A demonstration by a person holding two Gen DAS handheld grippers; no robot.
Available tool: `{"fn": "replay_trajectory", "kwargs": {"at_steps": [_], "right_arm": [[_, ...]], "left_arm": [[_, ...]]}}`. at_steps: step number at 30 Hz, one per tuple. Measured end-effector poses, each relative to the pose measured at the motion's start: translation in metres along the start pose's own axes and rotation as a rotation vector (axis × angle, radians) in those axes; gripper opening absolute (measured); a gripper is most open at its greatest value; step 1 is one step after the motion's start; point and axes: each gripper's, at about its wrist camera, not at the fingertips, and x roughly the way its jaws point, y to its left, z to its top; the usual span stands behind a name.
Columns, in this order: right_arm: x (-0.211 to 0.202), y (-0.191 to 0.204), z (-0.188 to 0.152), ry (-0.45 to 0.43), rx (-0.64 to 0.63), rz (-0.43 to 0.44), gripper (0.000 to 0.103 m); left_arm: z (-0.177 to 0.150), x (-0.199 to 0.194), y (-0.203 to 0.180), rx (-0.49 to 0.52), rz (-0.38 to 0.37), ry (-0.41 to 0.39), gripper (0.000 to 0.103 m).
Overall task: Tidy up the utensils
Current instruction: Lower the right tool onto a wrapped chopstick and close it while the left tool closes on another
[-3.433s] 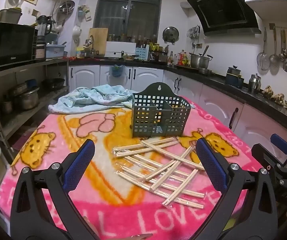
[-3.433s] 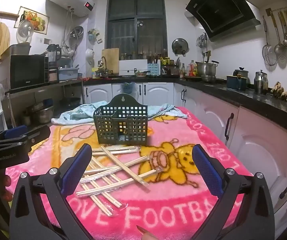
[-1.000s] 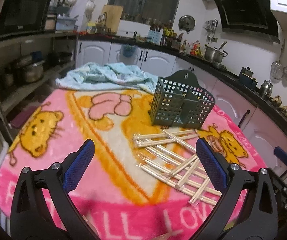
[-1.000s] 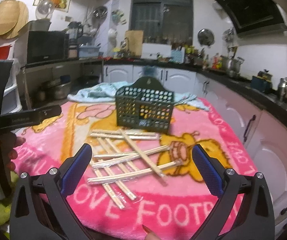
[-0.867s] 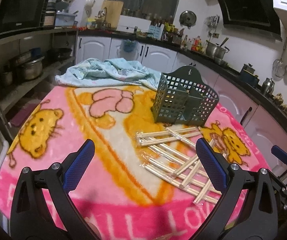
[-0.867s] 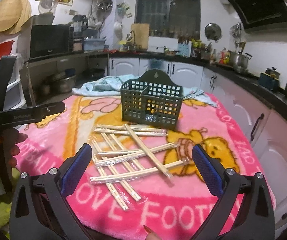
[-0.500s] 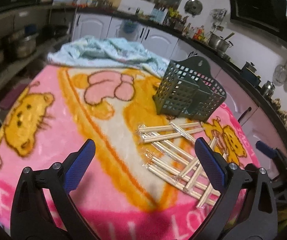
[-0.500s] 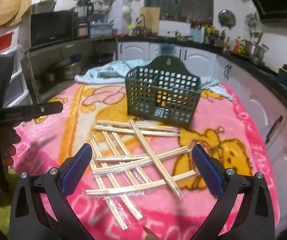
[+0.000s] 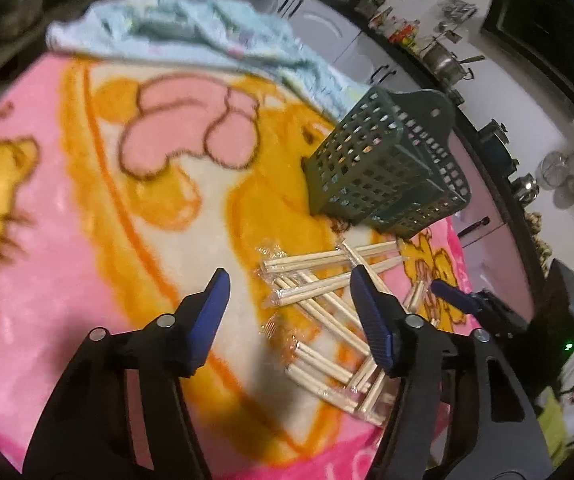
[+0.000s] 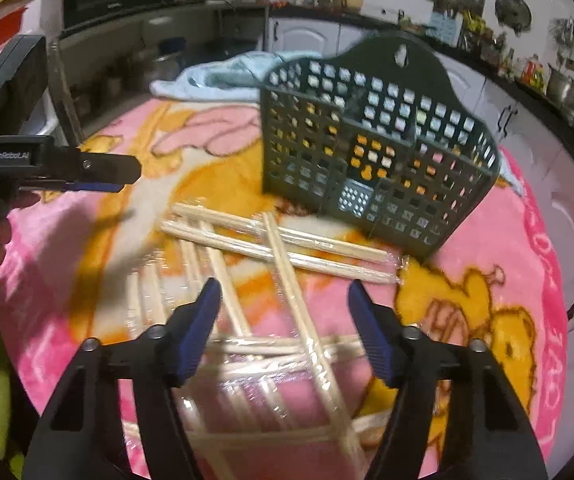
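Two tools hang over a crossed heap of wrapped chopsticks [image 10: 287, 256].

Both the left tool [image 9: 287, 312] and the right tool [image 10: 283, 320] have just been closing to a middling gap, nothing gripped. The heap lies on the blanketed tabletop [image 9: 87, 200], just before the green basket [image 10: 371, 148]. Slippery film and overlapping sticks could make a pinch drag neighbours or slide off. Open room lies left of the heap; the tabletop edge and the opposite tool sit near on the right.
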Motion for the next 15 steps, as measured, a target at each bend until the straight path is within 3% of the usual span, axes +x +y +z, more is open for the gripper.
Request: {"fn": "replay_trajectory", "kwargs": {"at_steps": [7, 15], "right_arm": [[0.02, -0.011, 0.005, 0.048, 0.008, 0.036, 0.046], [0.036, -0.005, 0.006, 0.078, -0.052, 0.041, 0.044]], "left_arm": [[0.007, 0.028, 0.018, -0.103, -0.04, 0.08, 0.049], [0.009, 0.042, 0.016, -0.093, -0.05, 0.097, 0.03]]}}
